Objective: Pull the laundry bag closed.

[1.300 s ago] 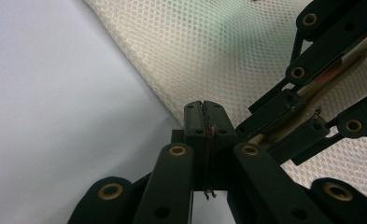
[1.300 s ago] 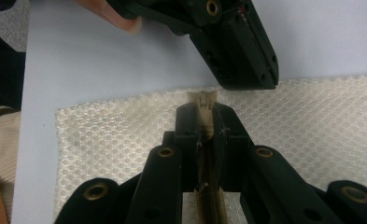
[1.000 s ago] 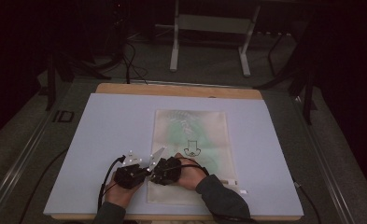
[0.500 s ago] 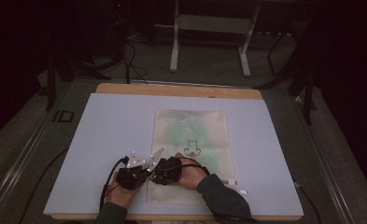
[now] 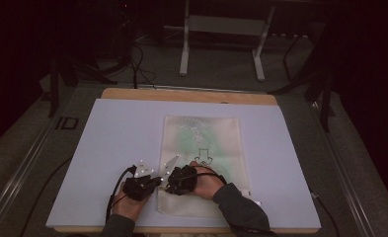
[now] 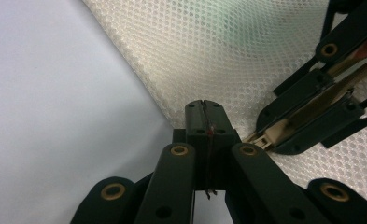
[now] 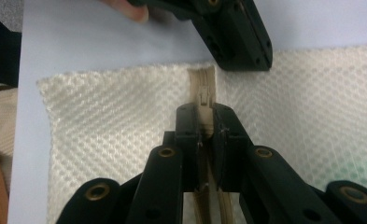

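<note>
A: Left hand-held gripper (image 6: 204, 109)?
B: Jaws closed tight, pinching the mesh bag (image 6: 228, 56) at its corner edge.

A: Right hand-held gripper (image 7: 204, 114)?
B: Closed too, clamped on the beige zipper (image 7: 203, 95) along the bag's edge, close beside the left one.

A: Bag's position?
B: Lying flat on the pale surface (image 5: 117, 133), near the front edge, a green tint showing through the mesh.

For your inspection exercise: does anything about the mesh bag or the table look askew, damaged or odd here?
Nothing stands out. The mesh bag lies flat and square on the white board. The left gripper pinches its corner and the right gripper is shut on the zipper pull. No tears or spills.
</note>
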Tool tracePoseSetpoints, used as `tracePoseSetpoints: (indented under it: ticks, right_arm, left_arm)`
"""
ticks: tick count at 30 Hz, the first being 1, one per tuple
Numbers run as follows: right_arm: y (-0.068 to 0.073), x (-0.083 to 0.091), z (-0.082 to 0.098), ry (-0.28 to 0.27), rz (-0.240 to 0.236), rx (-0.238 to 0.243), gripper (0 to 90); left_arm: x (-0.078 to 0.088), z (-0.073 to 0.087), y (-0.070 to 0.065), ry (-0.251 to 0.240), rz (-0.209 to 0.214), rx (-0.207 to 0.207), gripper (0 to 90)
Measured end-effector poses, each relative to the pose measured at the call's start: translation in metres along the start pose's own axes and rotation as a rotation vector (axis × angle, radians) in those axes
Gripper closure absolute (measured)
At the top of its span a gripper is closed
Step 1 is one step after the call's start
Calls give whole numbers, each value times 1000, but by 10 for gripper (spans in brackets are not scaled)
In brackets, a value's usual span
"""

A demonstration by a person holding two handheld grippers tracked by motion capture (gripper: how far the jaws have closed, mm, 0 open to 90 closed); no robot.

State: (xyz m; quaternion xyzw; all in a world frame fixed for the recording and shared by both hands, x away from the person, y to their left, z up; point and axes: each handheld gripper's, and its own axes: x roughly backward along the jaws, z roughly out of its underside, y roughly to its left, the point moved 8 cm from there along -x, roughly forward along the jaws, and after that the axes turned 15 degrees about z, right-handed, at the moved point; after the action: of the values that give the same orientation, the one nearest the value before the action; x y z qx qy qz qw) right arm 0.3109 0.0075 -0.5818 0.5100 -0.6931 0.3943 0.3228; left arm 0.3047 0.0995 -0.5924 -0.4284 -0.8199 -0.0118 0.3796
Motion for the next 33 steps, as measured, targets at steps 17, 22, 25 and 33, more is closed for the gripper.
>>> tracePoseSetpoints:
  ticks: [17,22,25,33]
  right_arm:
    - [1,1,2,11,11,11,821]
    - [1,1,2,12,15,20,820]
    - [1,1,1,14,14,20,820]
    - [1,0,-1,29,5,20,812]
  left_arm:
    - [8,1,-11,-36,64,20,885]
    - [6,3,-16,-33,86,36,881]
    - [7,3,-17,-30,96,32,881]
    - [5,6,-16,-4,82,42,890]
